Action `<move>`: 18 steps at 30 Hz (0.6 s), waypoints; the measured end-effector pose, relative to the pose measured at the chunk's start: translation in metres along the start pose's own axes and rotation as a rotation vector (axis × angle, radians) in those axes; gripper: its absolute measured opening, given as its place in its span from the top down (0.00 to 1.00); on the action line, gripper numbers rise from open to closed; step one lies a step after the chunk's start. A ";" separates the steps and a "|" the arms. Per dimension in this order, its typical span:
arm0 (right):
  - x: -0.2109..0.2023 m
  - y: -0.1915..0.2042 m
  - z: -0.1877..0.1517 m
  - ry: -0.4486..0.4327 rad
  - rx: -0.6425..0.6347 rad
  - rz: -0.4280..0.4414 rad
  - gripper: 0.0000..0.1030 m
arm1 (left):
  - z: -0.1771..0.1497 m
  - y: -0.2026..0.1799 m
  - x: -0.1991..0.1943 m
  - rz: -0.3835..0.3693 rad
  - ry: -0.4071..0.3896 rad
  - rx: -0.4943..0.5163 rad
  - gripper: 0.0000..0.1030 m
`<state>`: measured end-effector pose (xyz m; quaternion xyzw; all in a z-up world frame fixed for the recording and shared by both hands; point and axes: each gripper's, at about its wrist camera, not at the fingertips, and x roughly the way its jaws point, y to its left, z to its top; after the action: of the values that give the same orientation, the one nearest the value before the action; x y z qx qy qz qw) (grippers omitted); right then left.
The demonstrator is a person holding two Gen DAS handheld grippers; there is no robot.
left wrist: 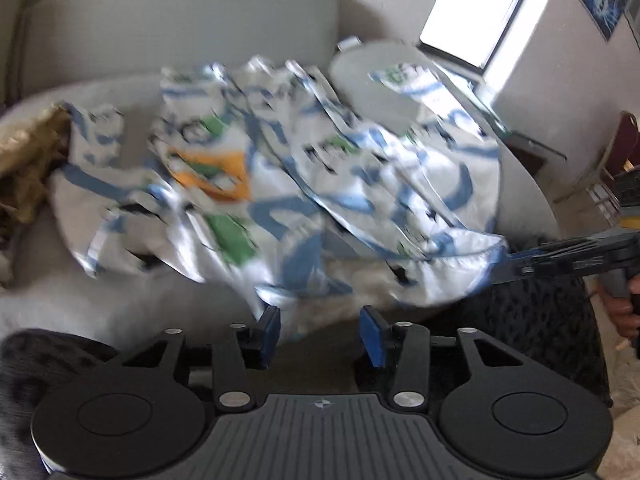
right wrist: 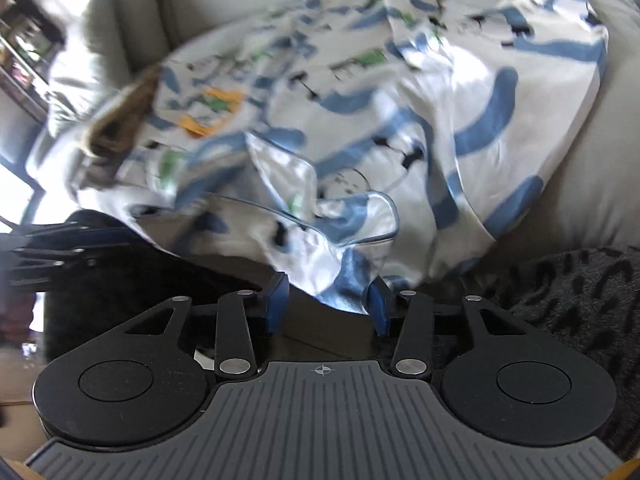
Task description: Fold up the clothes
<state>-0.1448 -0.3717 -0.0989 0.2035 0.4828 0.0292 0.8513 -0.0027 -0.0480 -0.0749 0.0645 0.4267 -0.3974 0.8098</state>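
A white garment (left wrist: 304,184) printed with blue, green and orange shapes is spread in a loose, crumpled heap across the seat of a grey sofa (left wrist: 176,28), reaching from the seat's front edge back to the backrest and over toward one armrest. Both views are blurred by motion.

The left gripper (left wrist: 320,330) is pointed steeply down at the front edge of the seat. Its blue pads (left wrist: 270,326) are held apart, and nothing is seen pressed between them; the garment's hem lies just beyond the tips.

The right gripper (right wrist: 326,304) is likewise angled down, with its jaws parted. A fold of the fabric hangs into the gap between the pads (right wrist: 378,308), but whether it touches them cannot be told.

In the left wrist view the right gripper is seen at the right edge, held level by a hand (left wrist: 624,308) around its handle, its tips meeting the garment's edge.

A brown cloth (left wrist: 28,160) lies at the seat's far left corner.
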 end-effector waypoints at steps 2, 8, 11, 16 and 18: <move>-0.015 0.006 0.004 -0.041 -0.006 0.039 0.53 | 0.001 0.019 -0.007 0.065 -0.055 -0.087 0.53; -0.019 0.039 0.022 -0.139 0.031 0.205 0.53 | 0.001 0.102 -0.028 0.218 -0.219 -0.503 0.50; -0.014 0.055 0.022 -0.108 -0.005 0.168 0.53 | 0.004 0.131 -0.027 0.301 -0.236 -0.575 0.50; -0.005 0.076 0.018 -0.019 -0.114 -0.119 0.50 | 0.025 0.159 0.004 0.360 -0.162 -0.603 0.49; 0.005 0.079 0.013 0.067 -0.176 -0.333 0.48 | 0.036 0.164 0.020 0.361 -0.131 -0.585 0.42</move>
<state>-0.1195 -0.3025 -0.0675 0.0443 0.5335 -0.0629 0.8423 0.1412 0.0349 -0.1063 -0.1216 0.4512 -0.1119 0.8770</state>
